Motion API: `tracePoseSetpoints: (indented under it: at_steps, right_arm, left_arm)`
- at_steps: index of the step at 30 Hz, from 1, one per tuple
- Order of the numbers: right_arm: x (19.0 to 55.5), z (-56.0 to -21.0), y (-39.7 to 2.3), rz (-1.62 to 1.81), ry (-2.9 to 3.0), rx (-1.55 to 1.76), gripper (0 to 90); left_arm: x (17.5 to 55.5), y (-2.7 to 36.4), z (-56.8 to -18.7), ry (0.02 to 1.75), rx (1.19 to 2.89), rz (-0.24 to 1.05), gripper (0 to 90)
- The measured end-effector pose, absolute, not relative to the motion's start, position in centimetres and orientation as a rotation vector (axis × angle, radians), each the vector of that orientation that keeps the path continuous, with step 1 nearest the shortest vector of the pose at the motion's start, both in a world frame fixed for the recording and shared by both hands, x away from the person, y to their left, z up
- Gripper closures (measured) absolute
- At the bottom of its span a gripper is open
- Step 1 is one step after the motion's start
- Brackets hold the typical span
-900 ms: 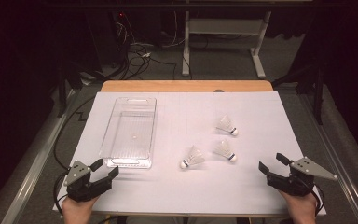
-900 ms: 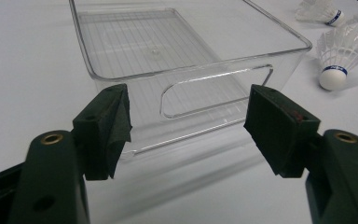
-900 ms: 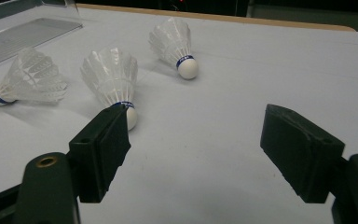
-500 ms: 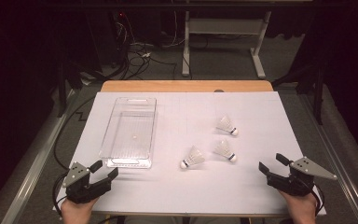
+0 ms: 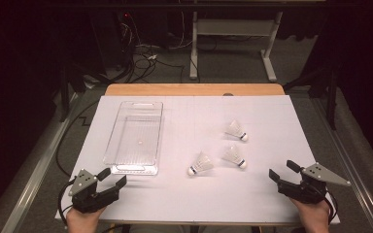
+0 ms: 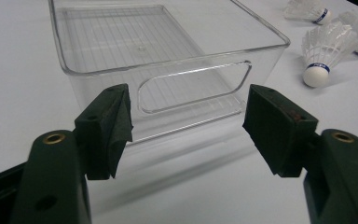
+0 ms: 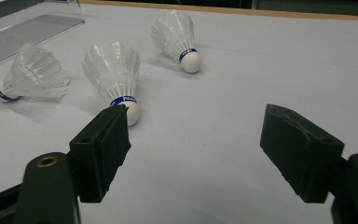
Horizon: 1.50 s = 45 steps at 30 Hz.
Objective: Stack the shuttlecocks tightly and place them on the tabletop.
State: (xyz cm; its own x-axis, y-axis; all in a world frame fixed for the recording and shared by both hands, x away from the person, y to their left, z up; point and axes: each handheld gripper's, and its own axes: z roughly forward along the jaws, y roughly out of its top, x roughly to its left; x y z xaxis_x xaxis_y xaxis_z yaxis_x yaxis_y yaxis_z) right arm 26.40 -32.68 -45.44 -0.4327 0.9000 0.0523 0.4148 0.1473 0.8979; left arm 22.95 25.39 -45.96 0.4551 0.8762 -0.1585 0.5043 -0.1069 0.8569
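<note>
Near edge: L gripper [image 5: 110, 180] & R gripper [image 5: 282, 173] both rest on the white table [image 5: 272, 116], jaws wide apart, nothing btwn them. Just past L one sits a clear plastic bin [image 5: 135, 138], empty. Ahead of R: three shuttlecocks [image 5: 201, 163] [image 5: 234, 156] [image 5: 235, 129] lying on their sides, mid-table, apart from bin.

bin [image 5: 135, 138] left, three shuttlecocks [image 5: 201, 163] right, on table [image 5: 272, 194]

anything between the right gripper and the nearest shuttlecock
Nothing: bare white table cover lies between the open right gripper and the nearest shuttlecock, as the high view shows.
</note>
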Motion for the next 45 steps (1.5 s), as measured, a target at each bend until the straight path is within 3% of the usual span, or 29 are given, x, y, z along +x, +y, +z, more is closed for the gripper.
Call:
tracePoseSetpoints:
  at_steps: [45]
  right_arm:
    - [26.5,-45.5,-32.6,1.234,1.933,1.246,23.6]
  left_arm:
    - [22.5,19.8,-44.9,1.04,1.854,0.403,34.0]
